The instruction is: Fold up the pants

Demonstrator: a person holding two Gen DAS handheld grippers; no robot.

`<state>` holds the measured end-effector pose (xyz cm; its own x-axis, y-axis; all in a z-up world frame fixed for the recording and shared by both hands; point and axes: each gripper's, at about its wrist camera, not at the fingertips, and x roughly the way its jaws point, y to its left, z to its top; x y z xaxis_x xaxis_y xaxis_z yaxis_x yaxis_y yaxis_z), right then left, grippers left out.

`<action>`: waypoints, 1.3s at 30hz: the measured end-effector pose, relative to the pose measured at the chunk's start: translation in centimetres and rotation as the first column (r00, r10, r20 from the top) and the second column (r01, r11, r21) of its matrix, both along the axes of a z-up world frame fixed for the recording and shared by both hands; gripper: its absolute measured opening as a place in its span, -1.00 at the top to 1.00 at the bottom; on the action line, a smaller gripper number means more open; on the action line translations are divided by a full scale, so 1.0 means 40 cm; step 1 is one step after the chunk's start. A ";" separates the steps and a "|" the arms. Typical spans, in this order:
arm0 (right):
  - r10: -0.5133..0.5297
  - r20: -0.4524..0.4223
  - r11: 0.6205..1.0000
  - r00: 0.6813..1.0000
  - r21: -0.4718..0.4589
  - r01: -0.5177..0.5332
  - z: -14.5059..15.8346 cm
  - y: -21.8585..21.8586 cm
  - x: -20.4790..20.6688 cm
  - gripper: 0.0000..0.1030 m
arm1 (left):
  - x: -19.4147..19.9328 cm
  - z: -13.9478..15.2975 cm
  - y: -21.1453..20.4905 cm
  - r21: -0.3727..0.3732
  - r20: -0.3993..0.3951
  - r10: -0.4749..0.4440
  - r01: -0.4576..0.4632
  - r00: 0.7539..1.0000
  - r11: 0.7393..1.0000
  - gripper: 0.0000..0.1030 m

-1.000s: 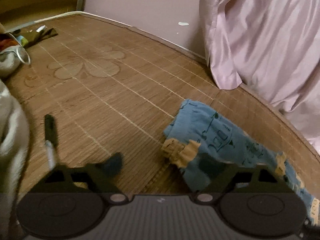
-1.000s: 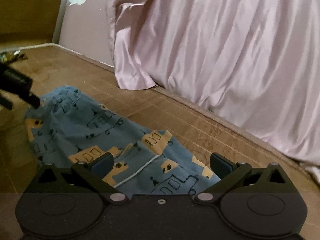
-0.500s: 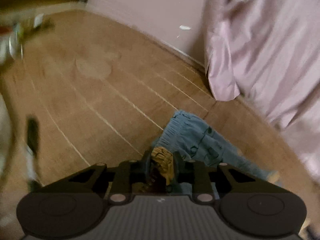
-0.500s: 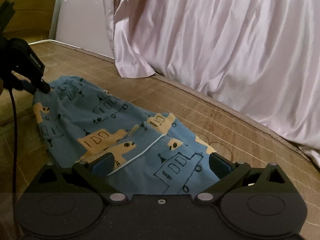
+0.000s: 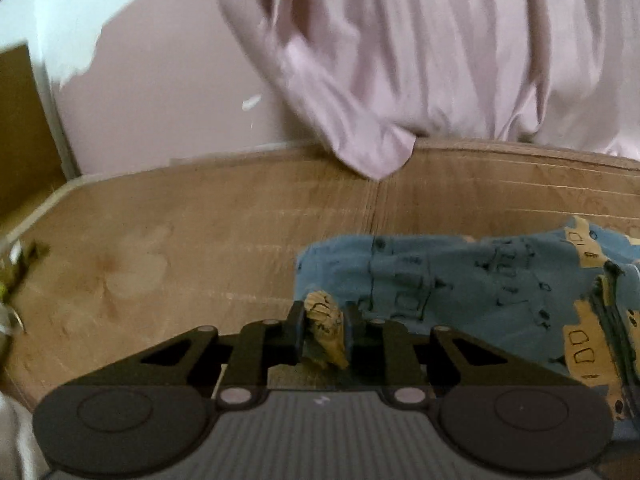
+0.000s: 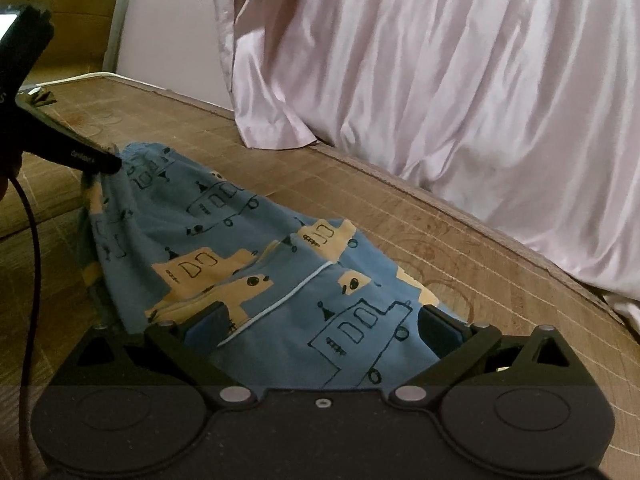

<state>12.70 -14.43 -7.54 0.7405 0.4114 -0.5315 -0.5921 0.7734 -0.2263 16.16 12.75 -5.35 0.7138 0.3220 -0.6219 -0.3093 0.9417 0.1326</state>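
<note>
Blue pants (image 6: pixel 256 264) with yellow and black cartoon prints lie on a woven bamboo mat (image 6: pixel 460 256). My left gripper (image 5: pixel 322 328) is shut on a bunched yellow-printed edge of the pants (image 5: pixel 460 276), which stretch away to the right. In the right wrist view the left gripper (image 6: pixel 96 160) holds that far end lifted off the mat, so the cloth hangs tent-like. My right gripper (image 6: pixel 320 328) is open, its fingers (image 6: pixel 208 324) spread either side of the near end of the pants, cloth lying between them.
A pink satin curtain (image 6: pixel 440 80) hangs along the mat's far edge, against a pink wall (image 5: pixel 168 92). A dark cable (image 6: pixel 34 248) trails from the left gripper. Small clutter (image 5: pixel 16 276) sits at the mat's left corner. Bare mat (image 5: pixel 160 256) lies left of the pants.
My left gripper closed on the pants' edge and raised it, swinging toward the curtain. The right gripper stayed open and moved closer over the near end of the pants.
</note>
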 end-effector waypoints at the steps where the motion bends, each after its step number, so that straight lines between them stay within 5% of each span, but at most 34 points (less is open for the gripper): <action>1: -0.001 -0.002 1.000 1.000 0.003 0.001 -0.001 -0.001 0.000 -0.95 | -0.001 -0.005 0.009 -0.020 -0.002 0.011 -0.011 1.000 1.000 0.42; 6: -0.002 -0.017 1.000 1.000 0.022 0.003 -0.004 -0.006 0.006 -0.95 | -0.006 -0.015 0.051 -0.083 0.005 0.062 -0.061 0.998 0.995 -0.19; 8: -0.002 -0.017 1.000 1.000 0.025 0.003 -0.004 -0.005 0.005 -0.95 | -0.007 -0.019 0.068 -0.125 -0.001 0.069 -0.069 0.998 0.990 -0.26; 11: -0.002 -0.015 1.000 1.000 0.026 0.002 -0.005 -0.006 0.005 -0.95 | -0.011 -0.022 0.091 -0.210 0.001 0.061 -0.060 0.998 0.976 -0.10; 17: -0.002 -0.017 0.999 1.000 0.032 0.003 -0.007 -0.007 0.005 -0.95 | -0.006 -0.019 0.075 -0.196 -0.002 0.019 -0.019 1.000 0.980 0.19; 20: -0.003 -0.018 0.999 1.000 0.035 0.004 -0.007 -0.006 0.005 -0.96 | -0.003 -0.016 0.046 -0.139 -0.001 0.041 -0.041 0.999 0.989 0.30; 23: -0.003 -0.019 0.999 1.000 0.039 0.004 -0.008 -0.006 0.005 -0.96 | 0.006 -0.020 -0.026 0.053 -0.025 0.017 -0.015 1.000 0.998 0.45; 25: -0.004 -0.020 0.999 1.000 0.040 0.004 -0.008 -0.005 0.005 -0.96 | 0.012 -0.021 -0.051 0.119 -0.044 0.009 -0.004 0.999 0.993 0.45; 35: -0.005 -0.020 0.999 1.000 0.046 0.006 -0.009 -0.005 0.006 -0.96 | 0.020 -0.003 0.051 -0.184 -0.037 0.088 -0.093 0.995 0.978 0.20; 39: -0.005 -0.020 0.999 1.000 0.047 0.005 -0.009 -0.006 0.006 -0.96 | 0.006 -0.001 0.093 -0.307 -0.017 0.112 -0.112 0.994 0.945 0.53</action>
